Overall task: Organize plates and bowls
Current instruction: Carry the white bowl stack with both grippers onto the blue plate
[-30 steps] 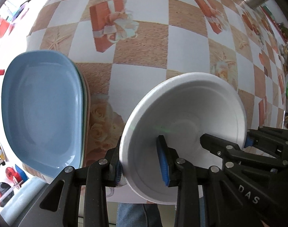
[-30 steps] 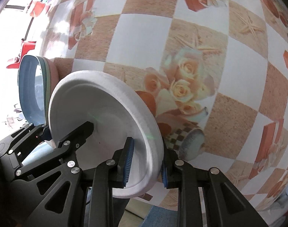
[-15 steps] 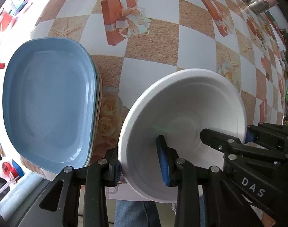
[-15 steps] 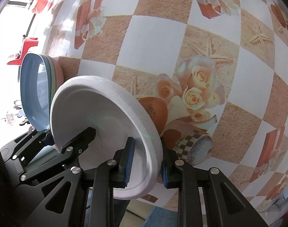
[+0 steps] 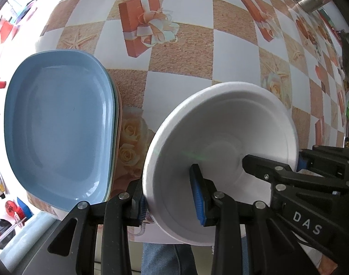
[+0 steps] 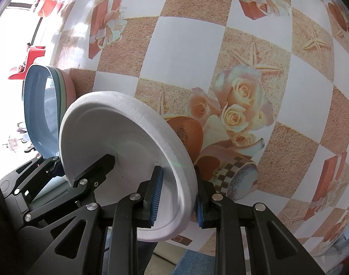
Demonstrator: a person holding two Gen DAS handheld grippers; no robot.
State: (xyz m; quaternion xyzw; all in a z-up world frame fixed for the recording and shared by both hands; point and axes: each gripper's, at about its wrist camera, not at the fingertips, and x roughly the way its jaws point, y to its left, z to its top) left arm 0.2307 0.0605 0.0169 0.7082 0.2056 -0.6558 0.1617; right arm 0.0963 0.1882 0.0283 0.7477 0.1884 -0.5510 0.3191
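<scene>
A white bowl (image 5: pixel 231 123) fills the lower middle of the left wrist view, held between both claws above the checked tablecloth (image 5: pixel 181 45). The left gripper (image 5: pixel 171 204) pinches the bowl's left rim, one blue pad (image 5: pixel 198 197) inside and the other outside under the rim. The right gripper (image 6: pixel 175 196) pinches the opposite rim the same way; in the right wrist view the bowl (image 6: pixel 110 135) sits lower left, tilted with its hollow facing left.

A stack of plates (image 5: pixel 57 123) lies at the left of the left wrist view, near the table edge, a blue one on top with green and pink rims showing beneath. The bowl is just right of the stack, apart from it. In the right wrist view the stack (image 6: pixel 37 100) shows at the left edge, partly behind the bowl.
</scene>
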